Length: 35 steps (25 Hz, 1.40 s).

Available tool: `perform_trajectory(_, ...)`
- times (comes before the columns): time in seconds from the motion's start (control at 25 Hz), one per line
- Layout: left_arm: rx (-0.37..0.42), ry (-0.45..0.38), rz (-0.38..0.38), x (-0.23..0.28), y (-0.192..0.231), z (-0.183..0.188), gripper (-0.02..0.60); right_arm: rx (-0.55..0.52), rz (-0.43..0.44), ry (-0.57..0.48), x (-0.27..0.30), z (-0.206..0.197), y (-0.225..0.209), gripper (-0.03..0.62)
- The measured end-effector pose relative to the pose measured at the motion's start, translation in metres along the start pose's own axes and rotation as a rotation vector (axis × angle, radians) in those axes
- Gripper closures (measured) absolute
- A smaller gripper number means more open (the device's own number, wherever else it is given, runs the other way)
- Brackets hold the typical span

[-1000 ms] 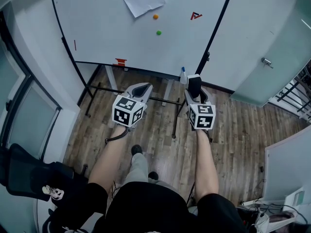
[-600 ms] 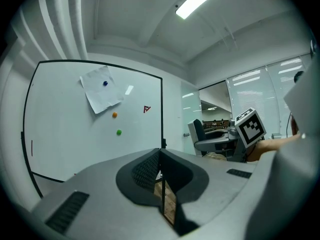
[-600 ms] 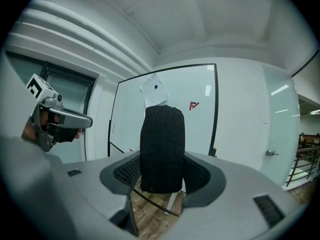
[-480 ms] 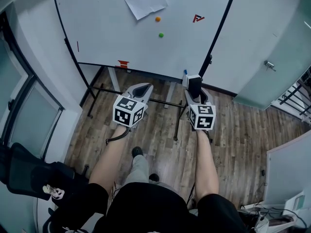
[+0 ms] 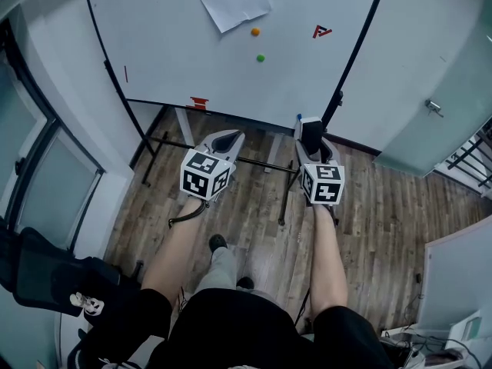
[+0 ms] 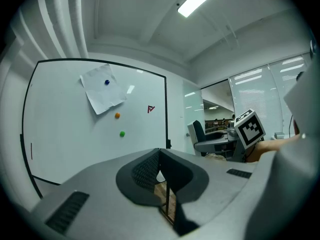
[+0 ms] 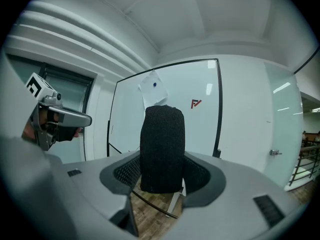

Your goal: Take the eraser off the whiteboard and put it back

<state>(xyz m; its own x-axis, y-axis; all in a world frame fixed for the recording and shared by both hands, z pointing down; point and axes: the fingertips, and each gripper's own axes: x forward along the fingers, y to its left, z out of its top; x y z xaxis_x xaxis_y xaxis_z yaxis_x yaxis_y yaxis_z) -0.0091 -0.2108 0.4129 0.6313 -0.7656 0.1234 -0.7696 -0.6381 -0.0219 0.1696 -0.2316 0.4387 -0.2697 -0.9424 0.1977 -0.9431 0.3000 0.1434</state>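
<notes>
- Head view: the right gripper (image 5: 311, 138) is clamped on the eraser (image 5: 309, 124), which sticks out past the jaw tips toward 12 o'clock. It is off the whiteboard (image 5: 177, 60), near the board's lower edge.
- The left gripper (image 5: 226, 138) sits at the eraser's 9 o'clock, well apart from it, jaws pressed together with nothing in them.
- On the board a small red mark (image 5: 322, 31) looks like a slanted letter F, too small to read further. At its 9 o'clock is an orange magnet (image 5: 255, 31), and at that magnet's 6 o'clock a green magnet (image 5: 260, 58).
- Left gripper view: the jaws meet, nothing between them. A sheet of paper (image 6: 102, 94) hangs at 11 o'clock, no print legible.
- Right gripper view: the dark knit-textured eraser (image 7: 161, 149) stands upright, pinched between both pads, covering part of the board. The red mark (image 7: 196, 103) shows at its 1 o'clock.
</notes>
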Motion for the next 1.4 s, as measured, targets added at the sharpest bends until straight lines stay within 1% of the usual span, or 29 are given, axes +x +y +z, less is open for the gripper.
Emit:
perform_trajectory(0.28,0.005,0.002,0.010,0.033,0.037,0.008,0.560,0.003,0.004,0.000,0.047,0.011,-0.011,0.341)
perform_trajectory(0.6,0.023,-0.016,0.007,0.090,0.093,0.029,0.560,-0.008,-0.007,-0.016,0.122,0.040,-0.030,0.341)
perform_trajectory(0.84,0.037,-0.039,-0.008,0.136,0.137,0.051,0.560,-0.009,-0.037,-0.040,0.180,0.070,-0.045,0.341)
perform_trajectory(1.04,0.042,-0.041,-0.032,0.164,0.166,0.059,0.560,0.006,-0.073,-0.048,0.217,0.090,-0.051,0.341)
perform_trajectory(1.4,0.041,-0.035,-0.065,0.199,0.209,0.061,0.560,0.028,-0.134,-0.040,0.271,0.105,-0.058,0.341)
